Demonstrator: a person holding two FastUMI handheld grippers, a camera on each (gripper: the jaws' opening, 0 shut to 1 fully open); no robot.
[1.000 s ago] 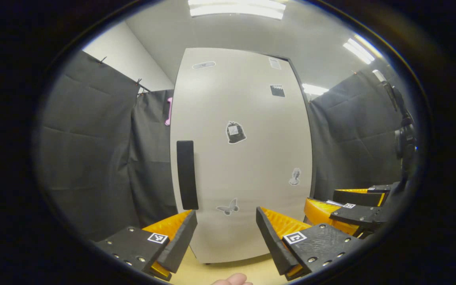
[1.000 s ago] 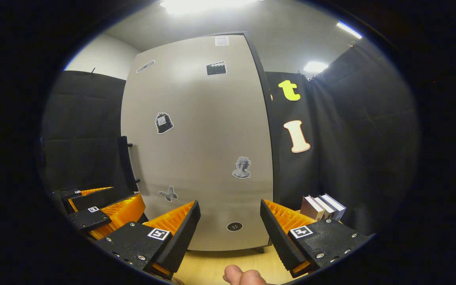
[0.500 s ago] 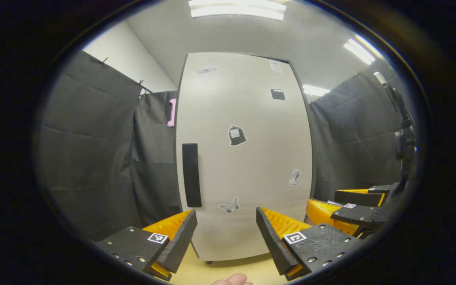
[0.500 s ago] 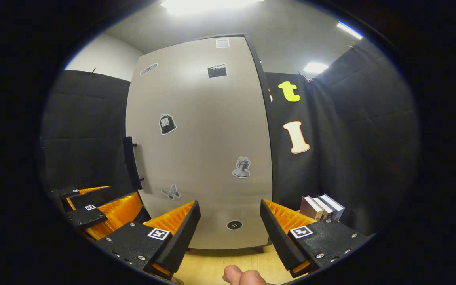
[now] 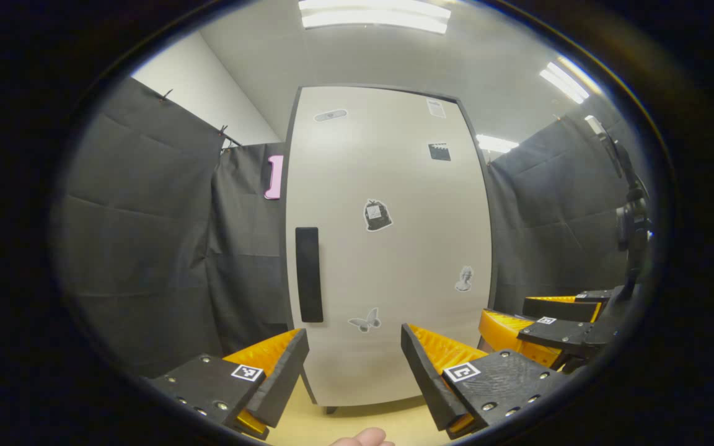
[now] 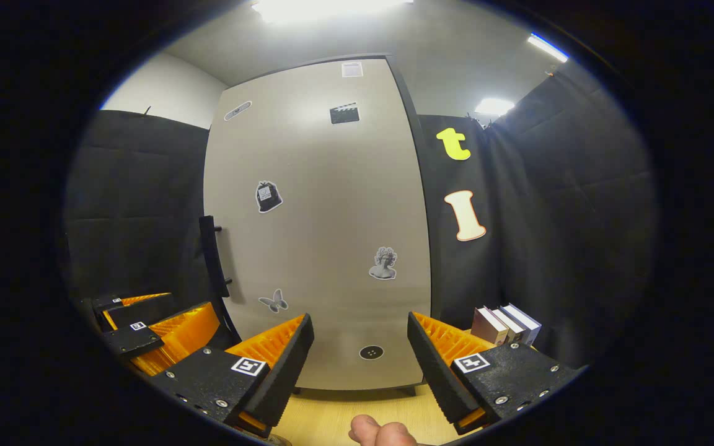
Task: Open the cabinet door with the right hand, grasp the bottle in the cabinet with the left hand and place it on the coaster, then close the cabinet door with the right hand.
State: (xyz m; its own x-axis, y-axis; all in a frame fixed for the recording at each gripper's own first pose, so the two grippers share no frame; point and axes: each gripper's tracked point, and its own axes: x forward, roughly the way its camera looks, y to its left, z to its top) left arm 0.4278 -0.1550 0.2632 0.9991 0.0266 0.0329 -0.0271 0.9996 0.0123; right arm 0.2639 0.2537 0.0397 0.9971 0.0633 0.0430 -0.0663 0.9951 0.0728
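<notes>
A tall grey cabinet door point(image 5: 388, 248) with small stickers stands shut ahead of me, also as the cabinet door point(image 6: 326, 235) in the right gripper view. Its black vertical handle point(image 5: 308, 274) is on the door's left side; the handle point(image 6: 214, 257) stands off the door on two posts. My left gripper point(image 5: 354, 365) is open, short of the door, with nothing between its fingers. My right gripper point(image 6: 360, 362) is open too, level with the door's lower part. Each gripper appears beside the other: right gripper point(image 5: 549, 328), left gripper point(image 6: 152, 328). The cabinet's inside is hidden.
A light wooden table point(image 6: 338, 421) runs under both grippers to the cabinet's foot. Three books point(image 6: 506, 325) stand upright to the right of the cabinet. Black cloth walls close in both sides. A fingertip point(image 6: 379, 430) pokes in at the bottom edge.
Both views have drifted back slightly, so the door looks a little smaller and farther right. The door is still shut and both grippers remain open.
</notes>
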